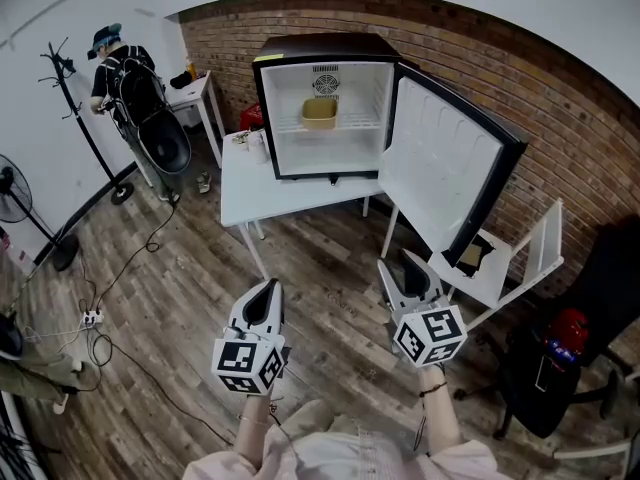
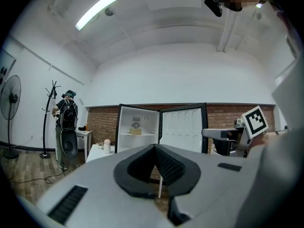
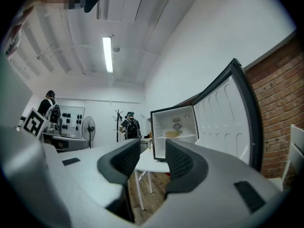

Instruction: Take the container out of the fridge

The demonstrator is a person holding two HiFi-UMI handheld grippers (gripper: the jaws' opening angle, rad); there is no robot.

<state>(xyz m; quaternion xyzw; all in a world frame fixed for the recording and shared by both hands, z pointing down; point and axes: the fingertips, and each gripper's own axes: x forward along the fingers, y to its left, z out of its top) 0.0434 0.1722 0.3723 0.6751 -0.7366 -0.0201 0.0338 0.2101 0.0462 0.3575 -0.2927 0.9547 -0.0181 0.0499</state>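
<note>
Head view: a small black fridge [image 1: 322, 47] stands on a white table [image 1: 290, 196] against a brick wall [image 1: 500, 63], its door [image 1: 440, 163] swung wide to the fridge's right. Inside, the white cavity holds one thing, the container [image 1: 319, 114]. It is a shallow tan tub, roughly rectangular with rounded corners and an open top. It sits on the fridge's wire shelf [image 1: 362, 124], near the middle of the shelf and towards the back wall, just under the round vent there. Nothing touches it.

Both grippers are well in front of the fridge, over the wooden floor and short of the table. The left gripper [image 1: 267, 288] is in front of the fridge's left side. In the left gripper view the left gripper [image 2: 154, 149] has its two dark ribbed pads pressed together at the tips, with nothing caught between them; the container [image 2: 136, 131] shows far beyond, small and pale yellow on the shelf. The right gripper [image 1: 398, 268] is in front of the fridge's open door. In the right gripper view its jaws stand partly apart and empty, with only the table's edge and legs and the floor seen through the gap. The container [image 3: 172, 134] appears there too, a low tan dish on the shelf inside the fridge.

Left of the fridge, a person [image 1: 125, 78] with a backpack stands beside a coat stand [image 1: 72, 103].
</note>
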